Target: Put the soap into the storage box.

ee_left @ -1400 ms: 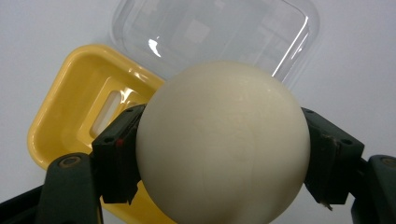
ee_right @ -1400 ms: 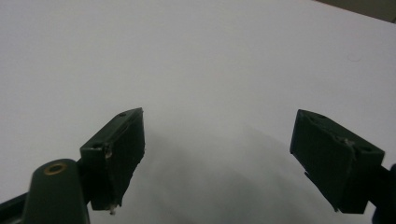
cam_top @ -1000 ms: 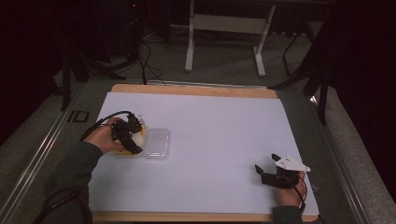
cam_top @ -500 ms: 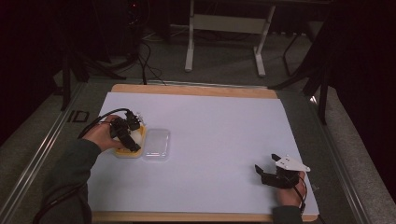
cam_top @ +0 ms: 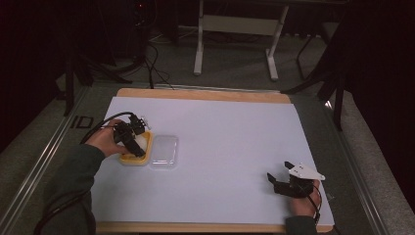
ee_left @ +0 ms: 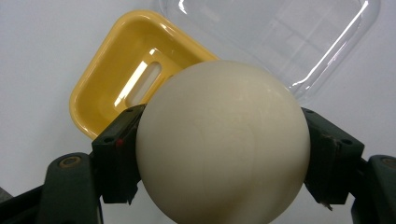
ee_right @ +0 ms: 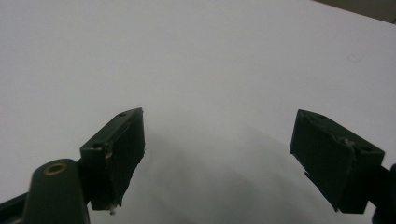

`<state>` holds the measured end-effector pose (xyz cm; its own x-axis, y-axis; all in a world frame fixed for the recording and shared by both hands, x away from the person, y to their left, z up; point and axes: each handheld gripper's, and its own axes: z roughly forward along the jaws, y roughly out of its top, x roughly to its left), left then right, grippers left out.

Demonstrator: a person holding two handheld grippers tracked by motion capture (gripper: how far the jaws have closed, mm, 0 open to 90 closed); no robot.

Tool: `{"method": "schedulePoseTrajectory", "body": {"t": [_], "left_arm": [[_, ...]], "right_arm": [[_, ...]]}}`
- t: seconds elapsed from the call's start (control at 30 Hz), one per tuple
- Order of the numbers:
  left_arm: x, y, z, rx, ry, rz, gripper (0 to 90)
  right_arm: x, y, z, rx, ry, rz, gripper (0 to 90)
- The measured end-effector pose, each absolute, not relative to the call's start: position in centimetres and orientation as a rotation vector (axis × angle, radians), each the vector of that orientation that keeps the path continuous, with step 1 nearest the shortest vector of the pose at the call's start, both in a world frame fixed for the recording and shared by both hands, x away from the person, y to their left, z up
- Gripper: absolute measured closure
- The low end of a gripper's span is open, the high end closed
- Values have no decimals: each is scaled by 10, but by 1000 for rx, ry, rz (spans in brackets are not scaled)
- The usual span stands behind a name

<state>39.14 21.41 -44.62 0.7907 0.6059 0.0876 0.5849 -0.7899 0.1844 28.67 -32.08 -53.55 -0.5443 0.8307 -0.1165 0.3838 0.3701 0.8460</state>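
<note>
Now the left gripper's (ee_left: 219, 163) jaws clamp the cream ball (ee_left: 223, 144) above the yellow tray (ee_left: 100, 88).

The letters "ID" are showing in pale print on the grey floor strip (cam_top: 78, 122) just left of the table's far left corner. Nothing else is reading as text, label or number on anything in these views.

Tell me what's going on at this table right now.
A person works with a gripper in each hand. The left gripper is shut on a cream ball, holding it over a yellow dish that sits beside a clear plastic lid on the white table. The right gripper is open near the table's right front corner.
</note>
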Motion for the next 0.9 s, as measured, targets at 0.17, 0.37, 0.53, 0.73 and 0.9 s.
{"method": "schedulePoseTrajectory", "body": {"t": [0.17, 0.37, 0.53, 0.73, 0.9], "left_arm": [[394, 216, -448, 2817, 1005, 228, 255], [396, 220, -452, 2802, 1063, 240, 255], [398, 222, -454, 2791, 1096, 235, 255], [400, 221, -457, 2779, 1124, 239, 255], [403, 221, -460, 2779, 1157, 228, 255]], "right_arm": [[287, -321, -536, 1047, 2096, 1087, 177], [287, -321, -536, 1046, 2096, 1088, 177], [287, -321, -535, 1046, 2095, 1088, 177], [287, -321, -536, 1047, 2096, 1088, 177], [287, -321, -535, 1045, 2095, 1088, 177]]}}
